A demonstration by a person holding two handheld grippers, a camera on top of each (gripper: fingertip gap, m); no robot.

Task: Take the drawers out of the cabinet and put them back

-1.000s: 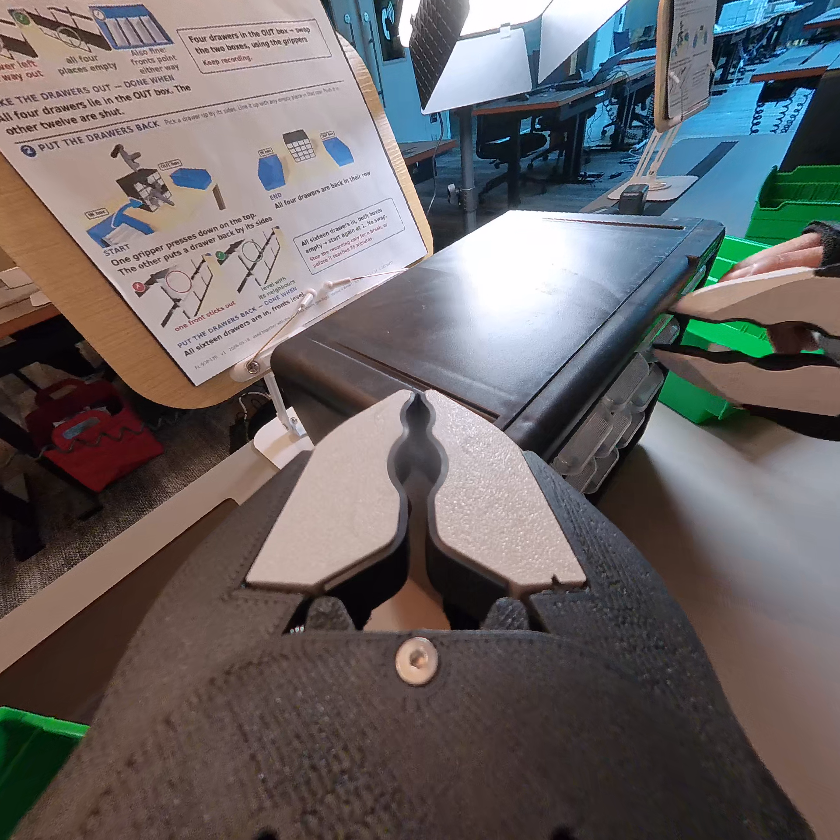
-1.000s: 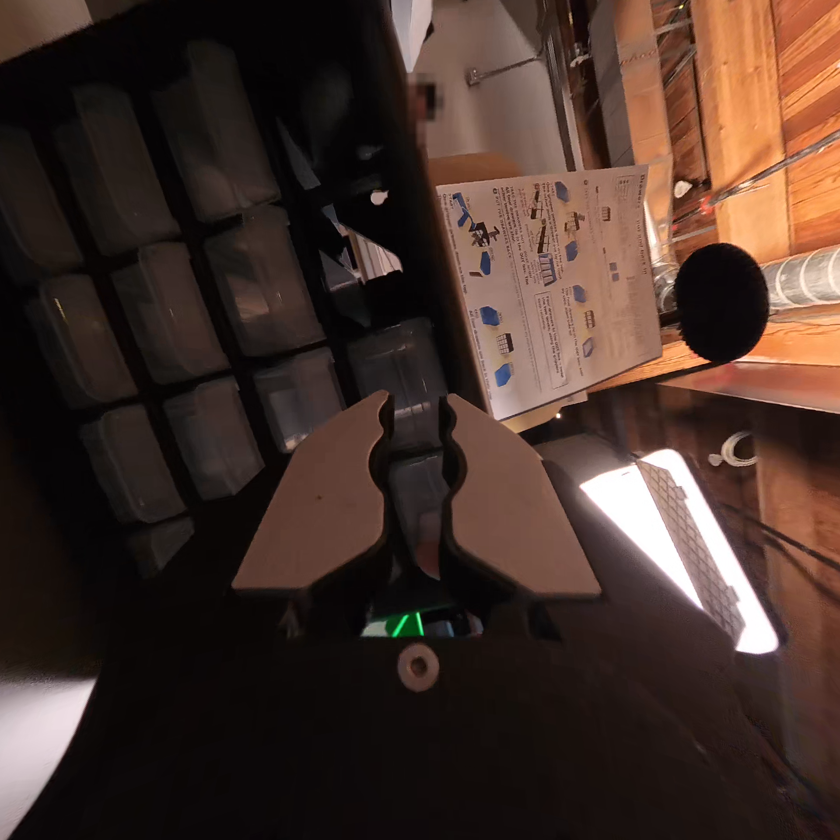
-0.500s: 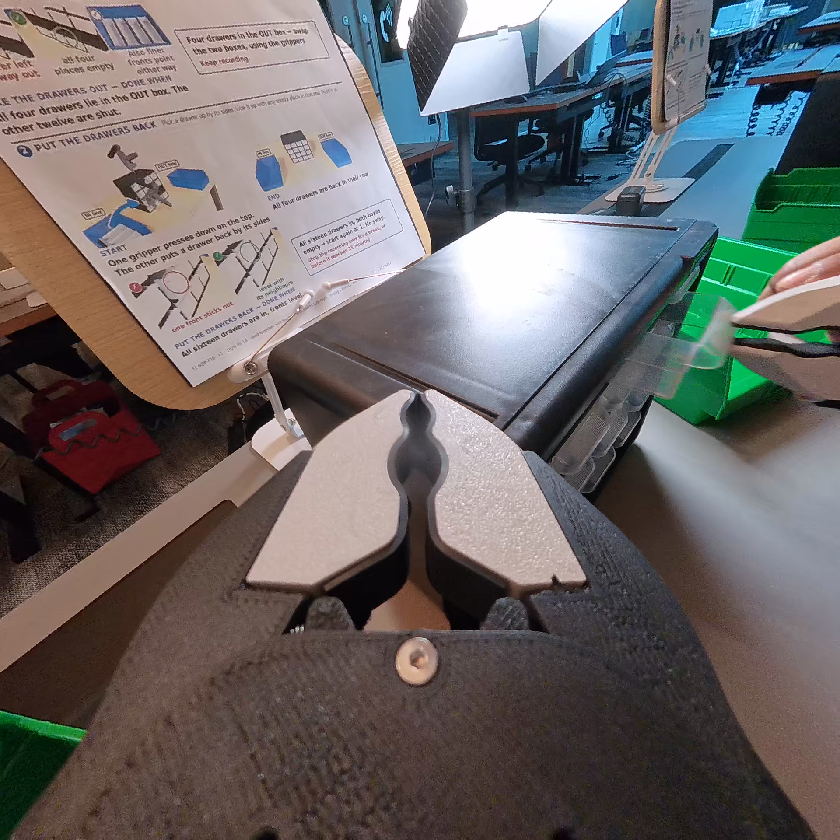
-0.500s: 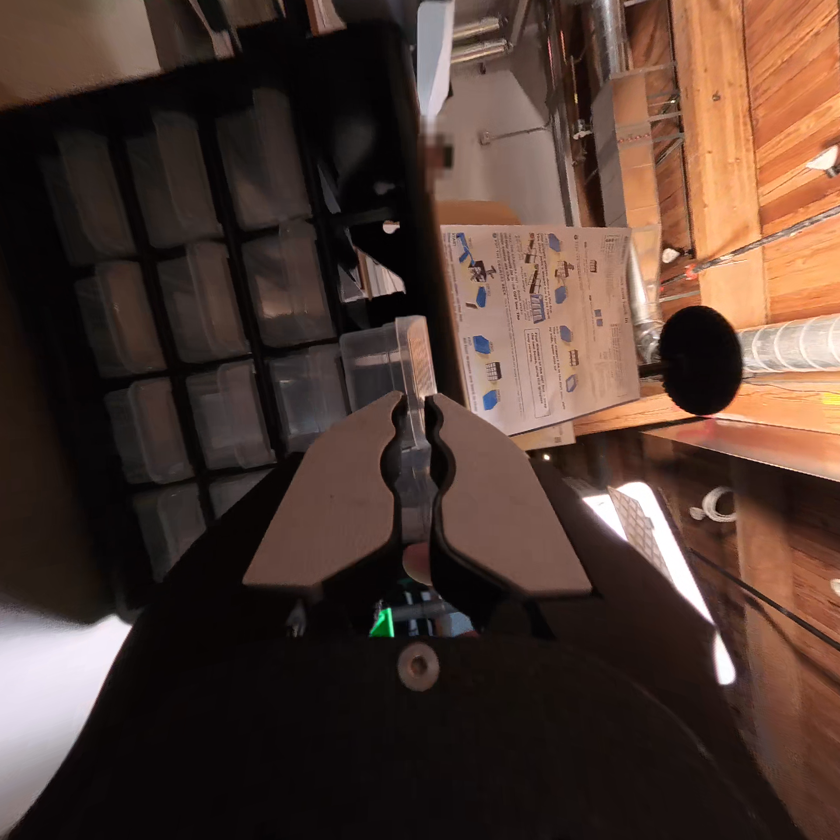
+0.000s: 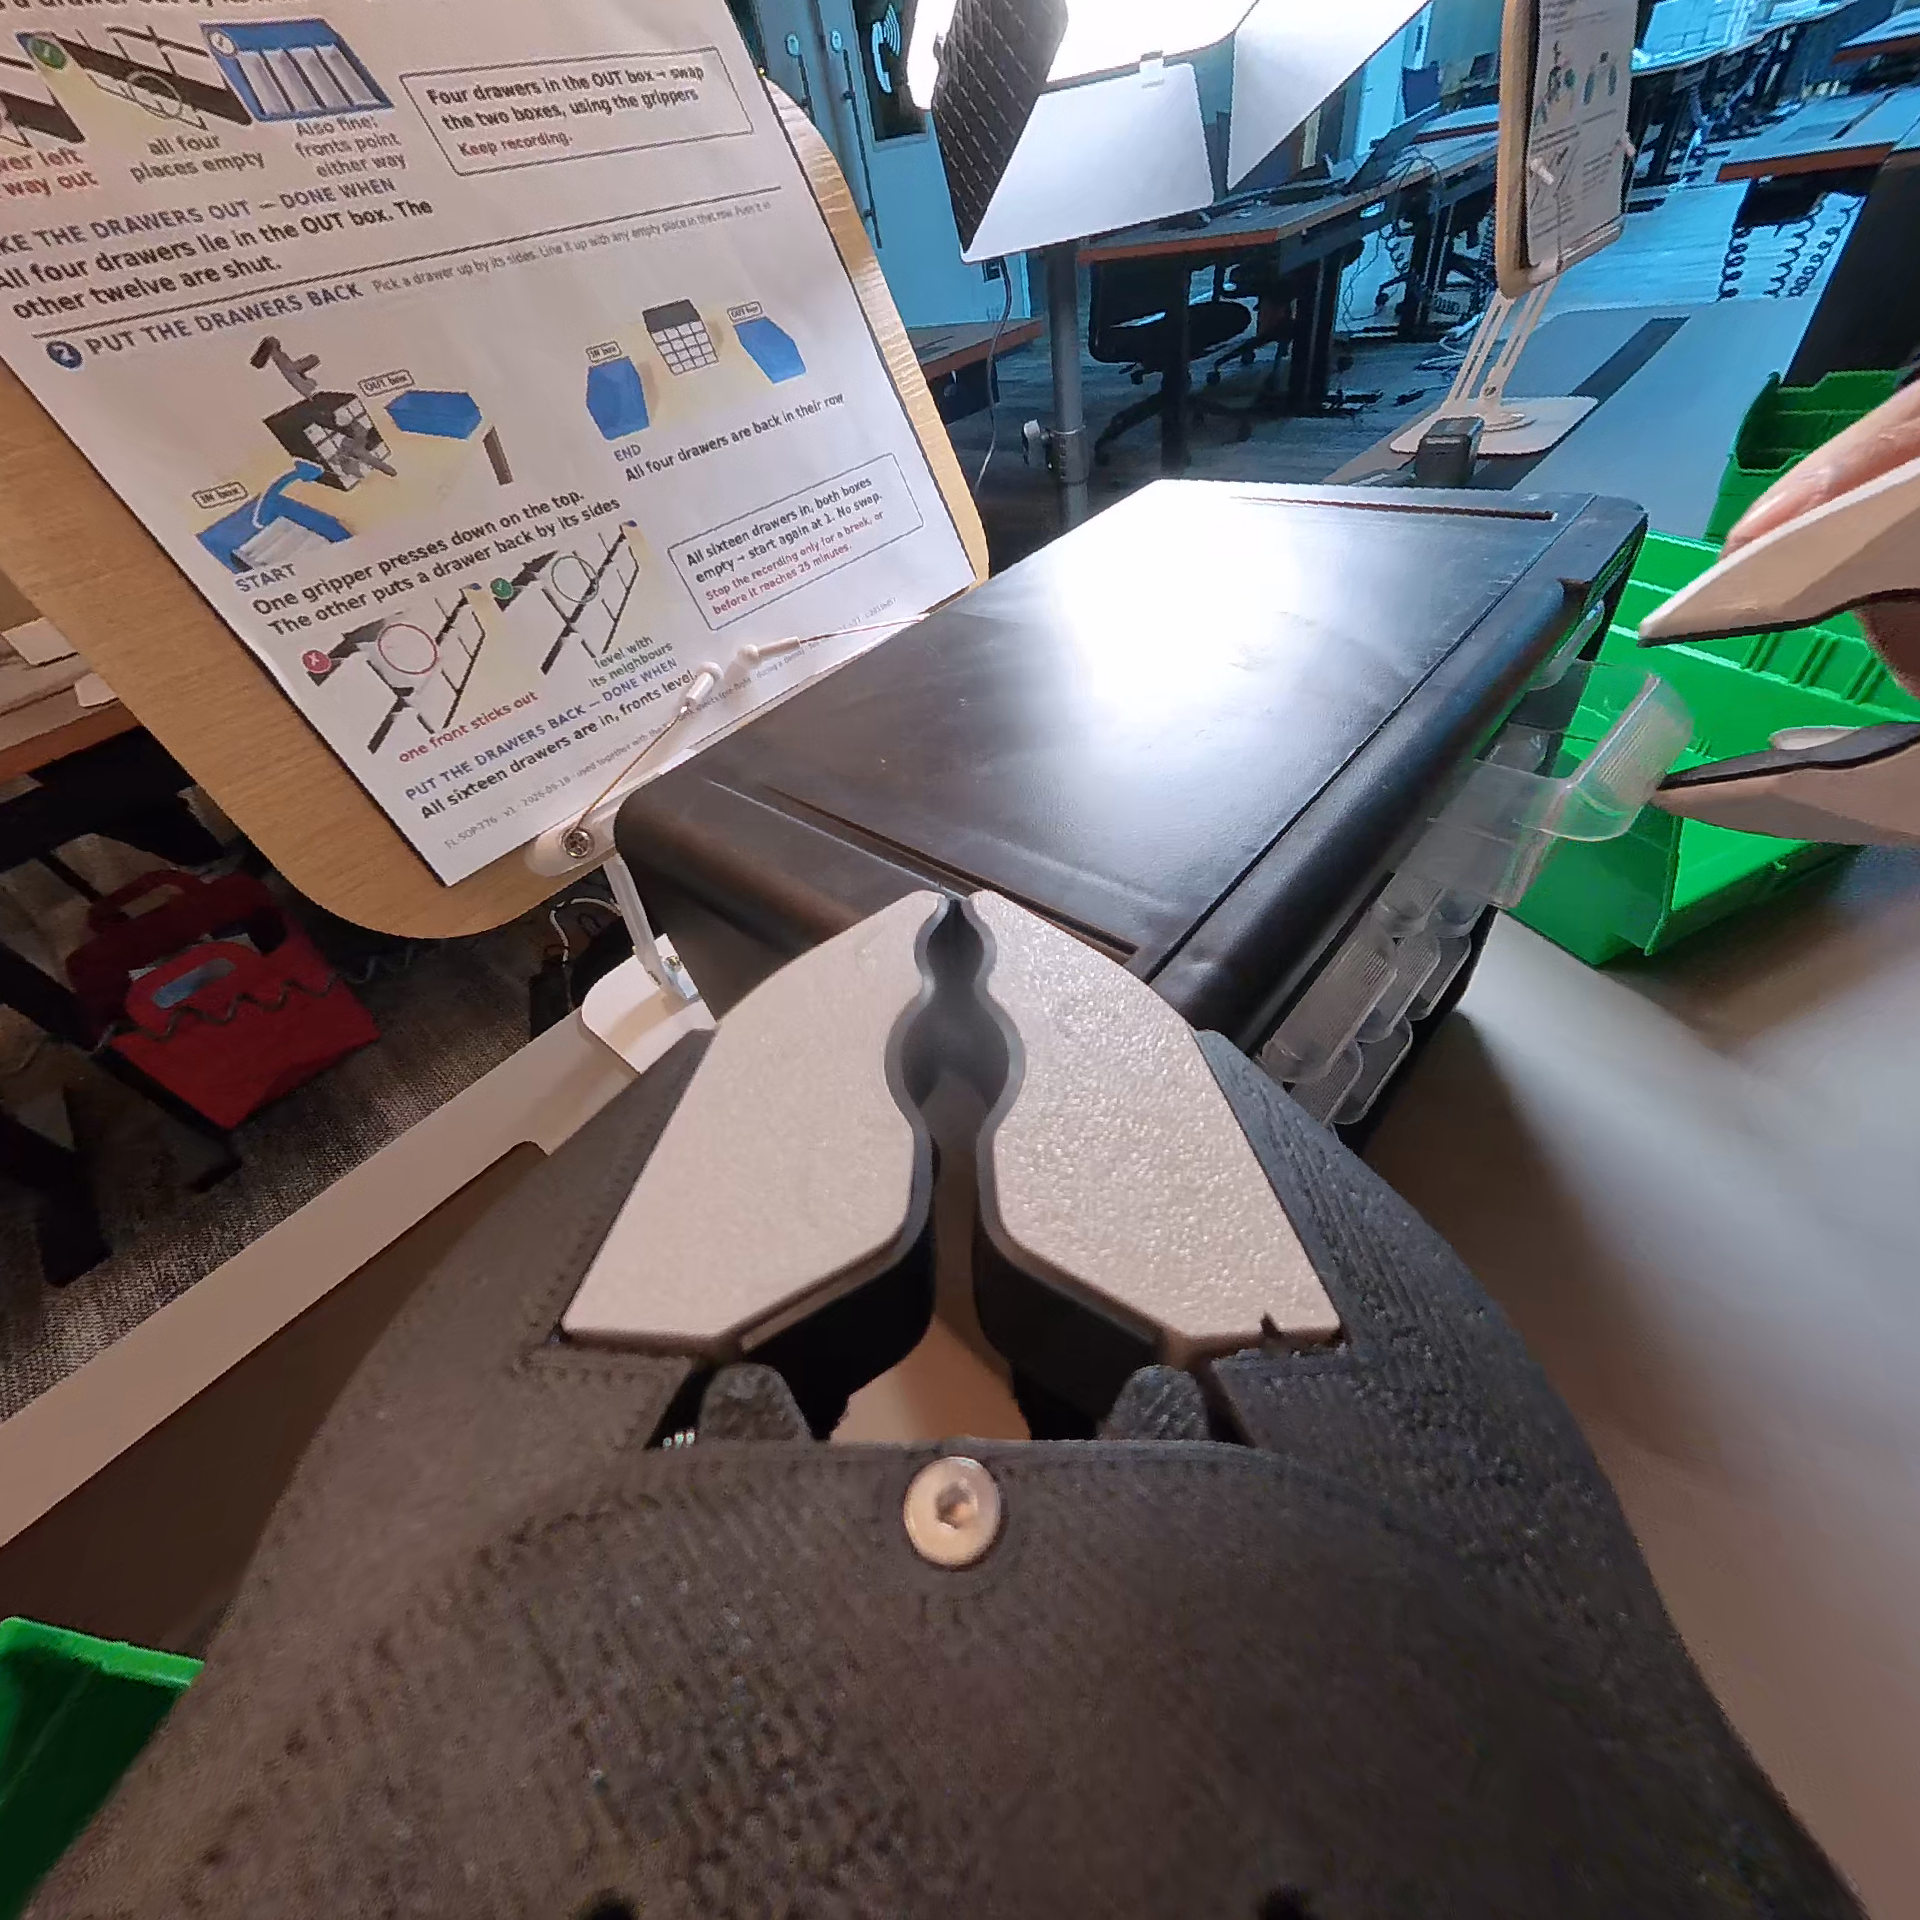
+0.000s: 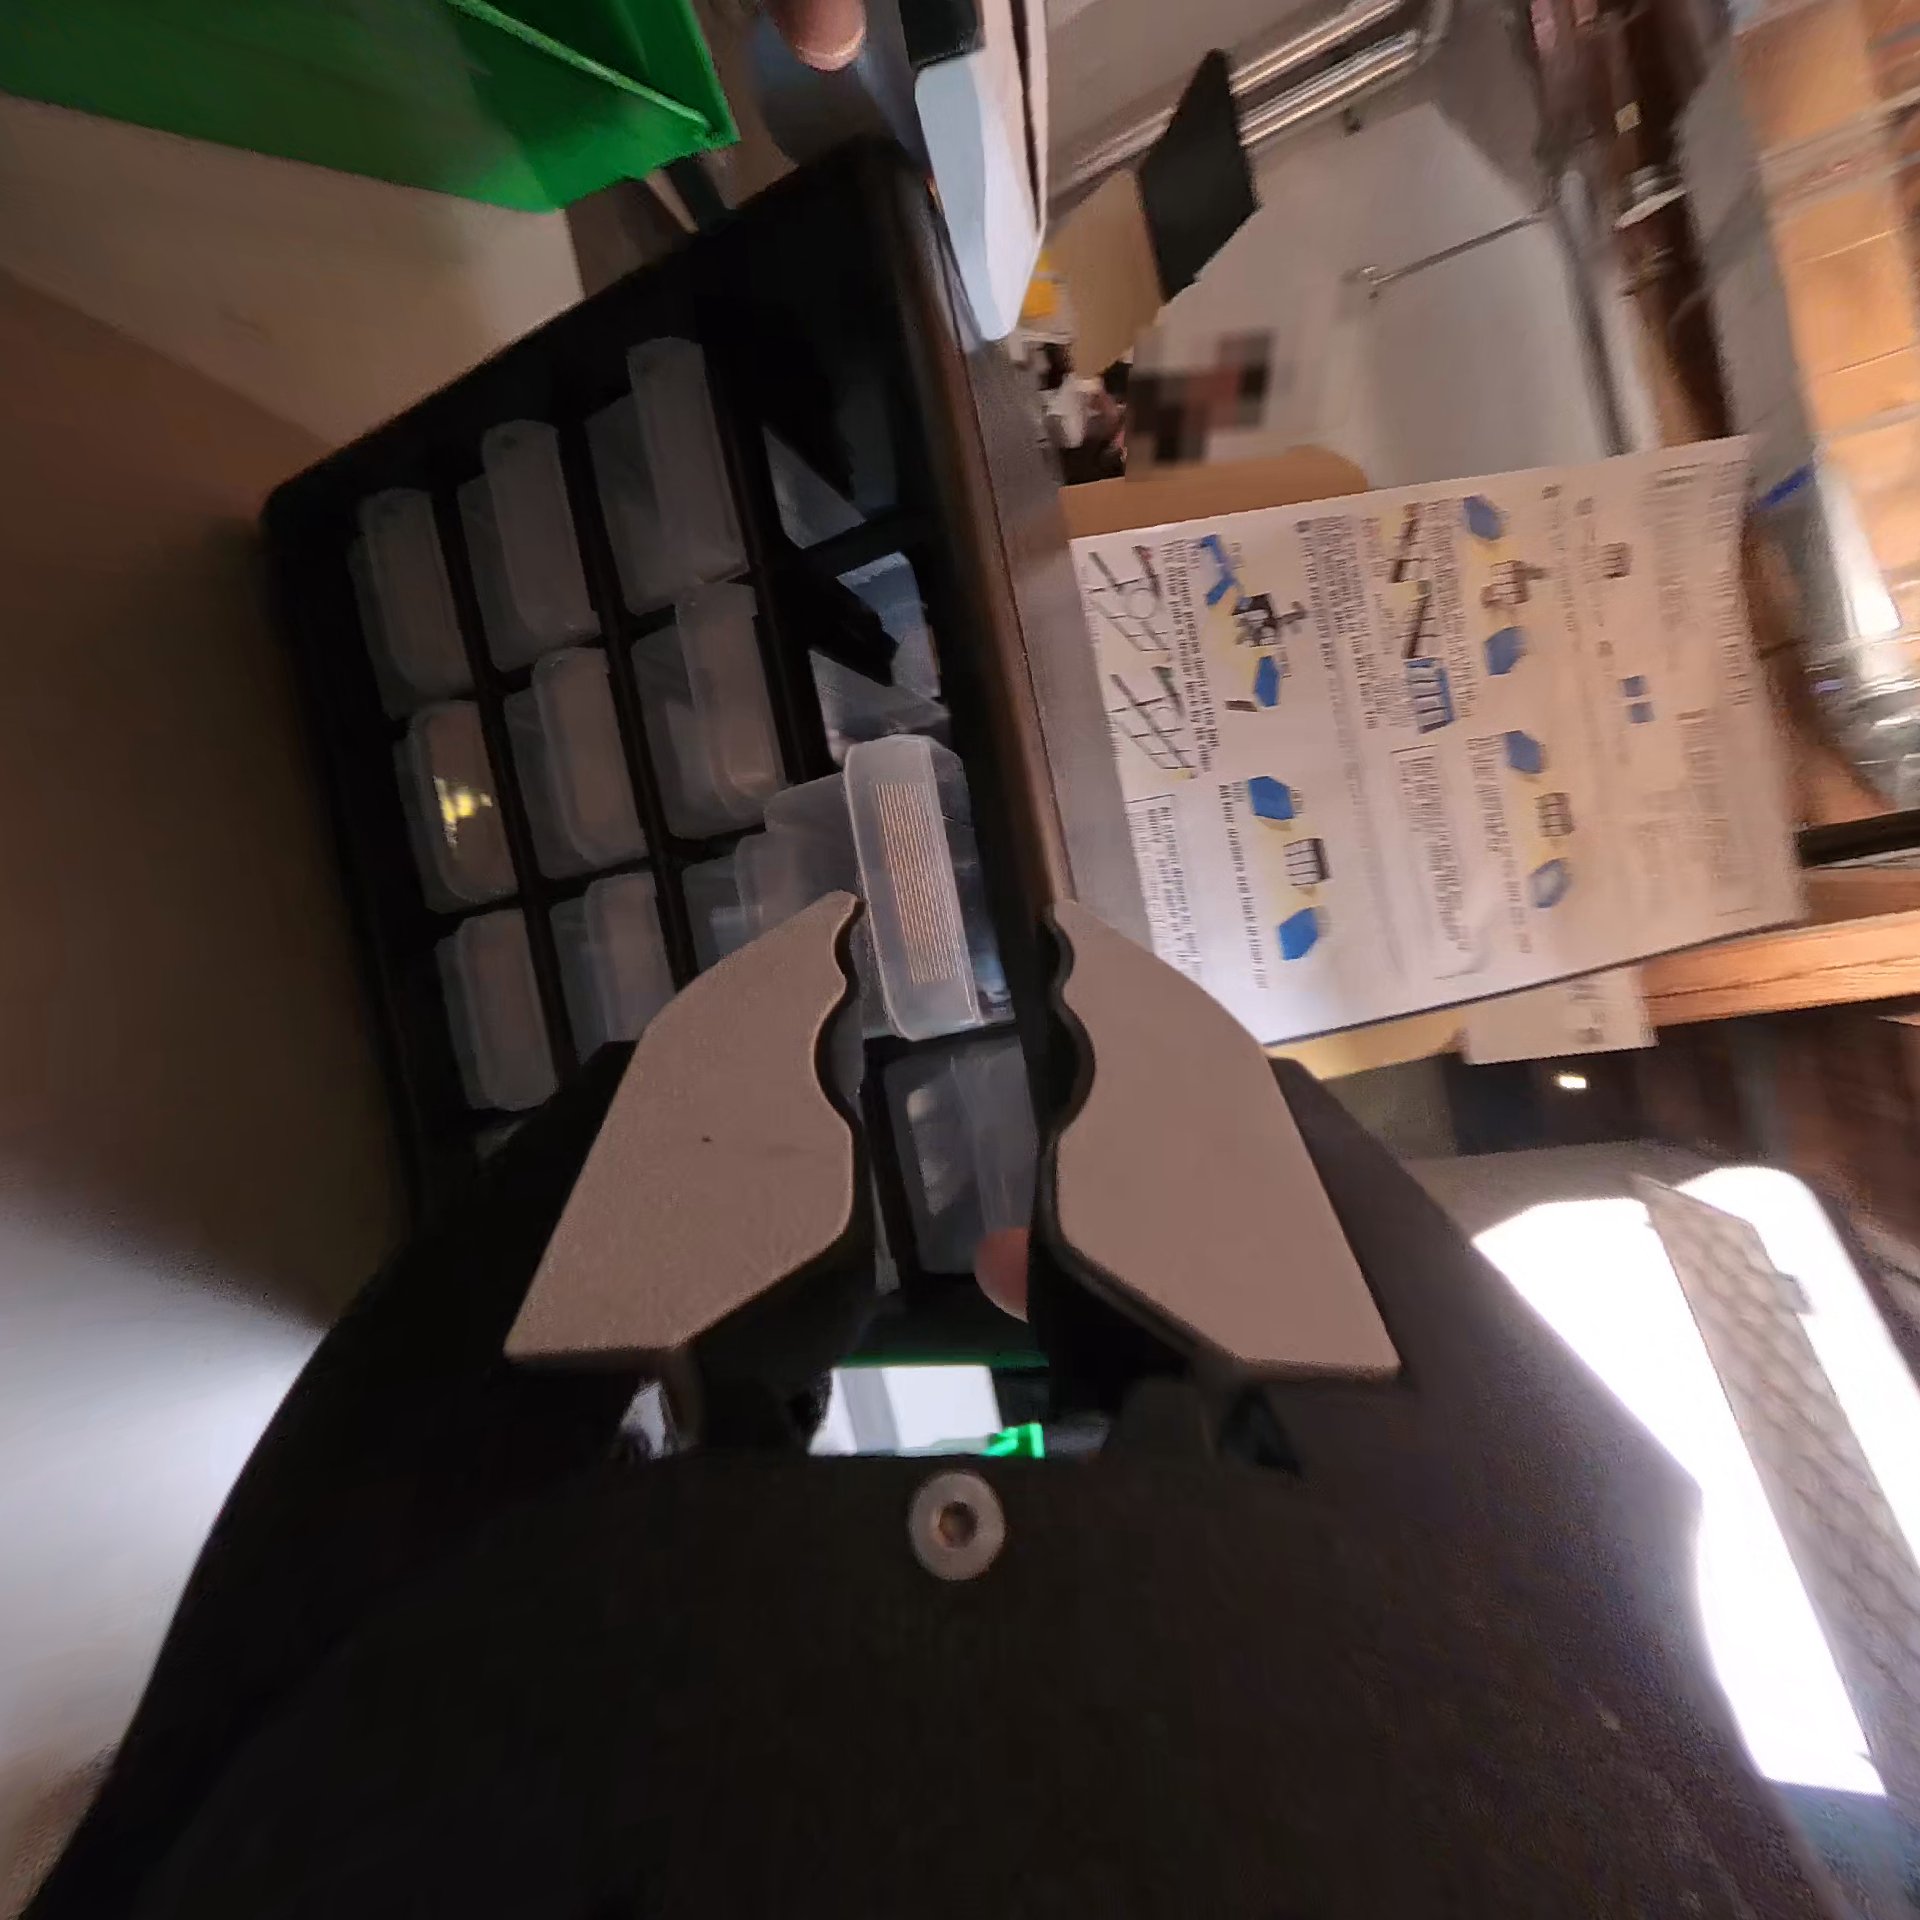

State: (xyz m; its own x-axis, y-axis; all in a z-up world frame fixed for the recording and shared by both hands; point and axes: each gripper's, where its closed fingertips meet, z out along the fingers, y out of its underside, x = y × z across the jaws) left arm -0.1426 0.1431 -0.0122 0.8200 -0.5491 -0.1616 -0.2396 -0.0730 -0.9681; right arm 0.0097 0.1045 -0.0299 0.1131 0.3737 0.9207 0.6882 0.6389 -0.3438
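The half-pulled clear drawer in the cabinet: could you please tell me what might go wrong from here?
1. The right gripper is open around the clear drawer, which sticks partway out; it could sag or drop.
2. The left gripper looks short of the cabinet top, so a pull could drag it.

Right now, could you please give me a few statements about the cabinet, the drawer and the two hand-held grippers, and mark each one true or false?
1. The left hand-held gripper is shut, with nothing between its fingers. True.
2. The right hand-held gripper is clamped on the drawer. False: its jaws stand apart around the clear drawer.
3. That clear drawer sticks partway out of the black cabinet. True.
4. Every slot of the cabinet holds a drawer. False: at least one slot in the same row is empty.
5. A green bin stands beyond the cabinet. True.
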